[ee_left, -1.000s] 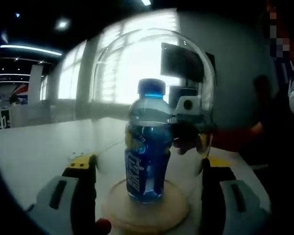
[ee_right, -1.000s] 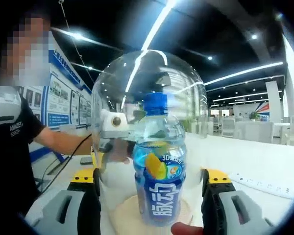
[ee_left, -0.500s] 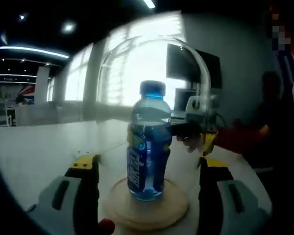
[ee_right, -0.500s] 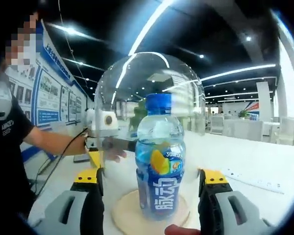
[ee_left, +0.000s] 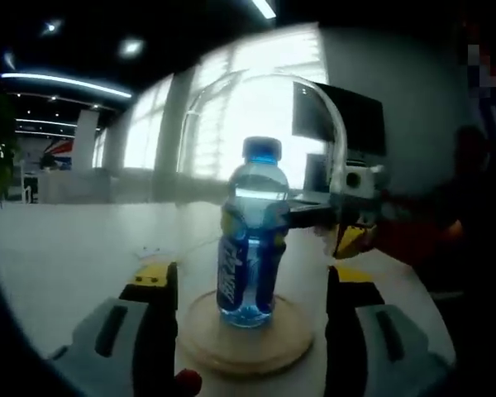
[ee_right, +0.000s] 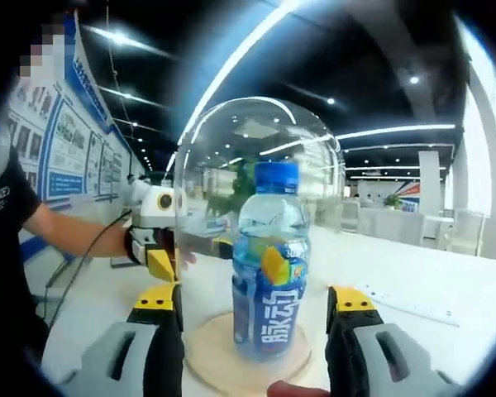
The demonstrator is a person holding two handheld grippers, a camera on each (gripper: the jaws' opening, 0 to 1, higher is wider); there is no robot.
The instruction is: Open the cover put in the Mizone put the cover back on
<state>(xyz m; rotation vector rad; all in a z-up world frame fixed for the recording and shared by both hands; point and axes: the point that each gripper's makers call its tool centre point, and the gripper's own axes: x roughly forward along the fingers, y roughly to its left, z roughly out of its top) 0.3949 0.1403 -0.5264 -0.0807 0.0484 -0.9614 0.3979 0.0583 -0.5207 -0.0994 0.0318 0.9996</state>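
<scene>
Flanking the wooden base [ee_right: 248,360], the right gripper [ee_right: 255,331] stands with jaws spread, gripping nothing; the left gripper [ee_left: 252,308] likewise. At twelve o'clock beyond, the Mizone bottle [ee_right: 270,260] stands under the glass cover [ee_right: 260,149]. Judged complete; next, both should withdraw.

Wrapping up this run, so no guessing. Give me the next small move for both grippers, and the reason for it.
Probably draw the left gripper and the right gripper straight back. The glass dome appears to be seated on the wooden base over the Mizone bottle, and both pairs of jaws stand open, holding nothing.
</scene>
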